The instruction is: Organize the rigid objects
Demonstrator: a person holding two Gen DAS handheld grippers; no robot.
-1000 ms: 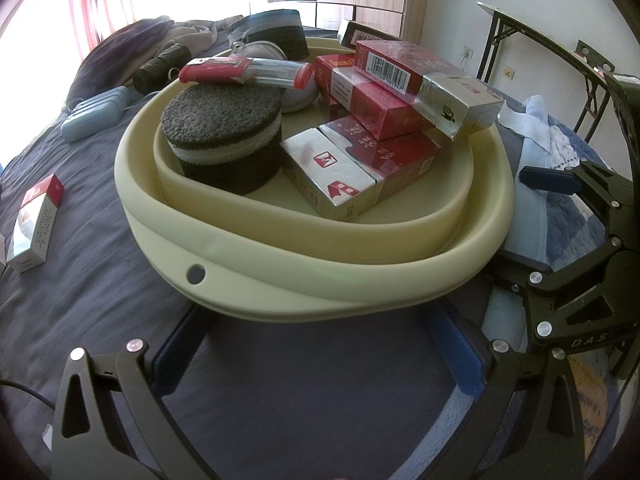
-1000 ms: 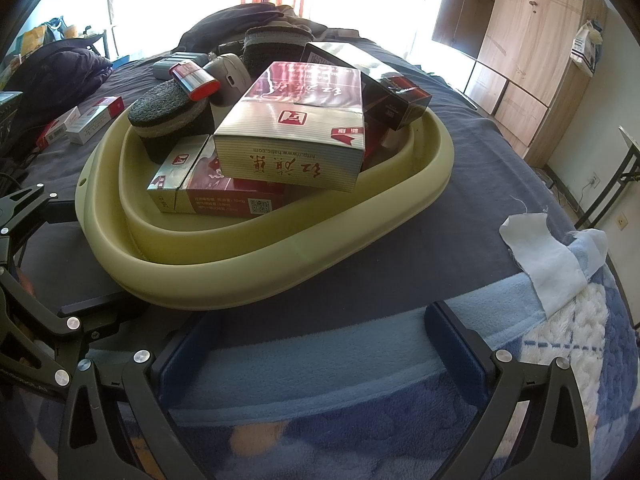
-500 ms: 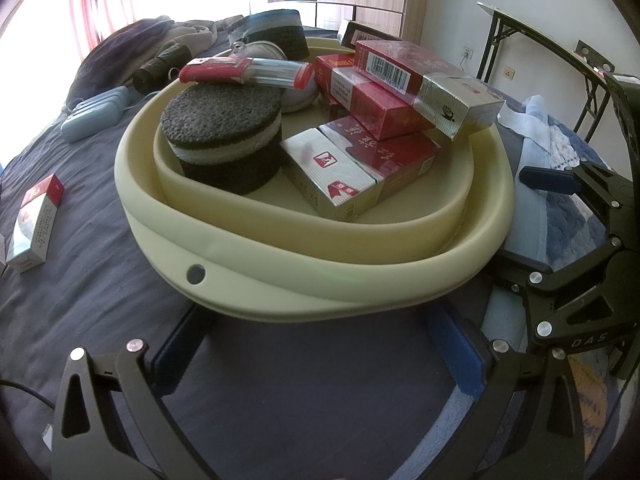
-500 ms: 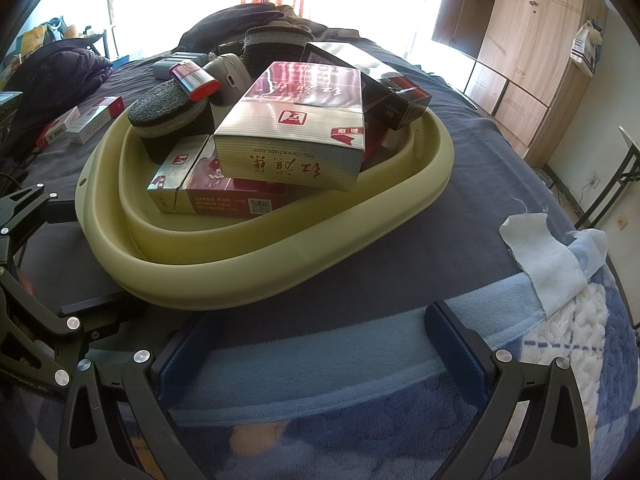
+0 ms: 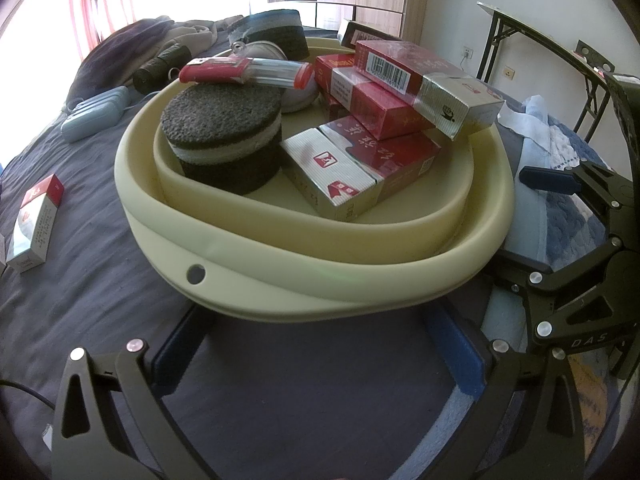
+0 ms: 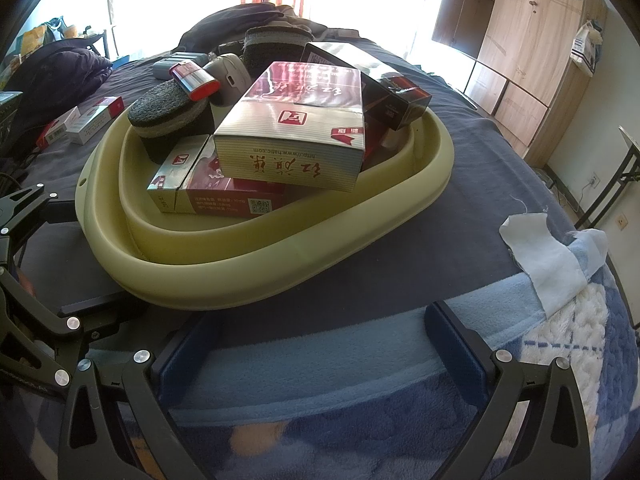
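Observation:
A cream basin (image 5: 320,276) (image 6: 248,276) sits on the bed. It holds a round dark sponge (image 5: 222,120) (image 6: 164,112), several red and silver cartons (image 5: 360,168) (image 6: 296,140), a red and clear tube (image 5: 244,70) and a dark box (image 6: 380,84). My left gripper (image 5: 316,348) is open and empty just in front of the basin's near rim. My right gripper (image 6: 320,344) is open and empty, near the basin's rim on the blue blanket. Each gripper shows in the other's view, the right one (image 5: 576,264) and the left one (image 6: 44,280).
Loose cartons (image 5: 36,224) (image 6: 80,120) lie on the dark sheet left of the basin. A pale blue case (image 5: 94,114), another dark sponge (image 5: 268,32) and clothes (image 5: 132,48) lie behind it. A white cloth (image 6: 548,256) lies on the blanket. Wardrobe (image 6: 516,40) stands beyond.

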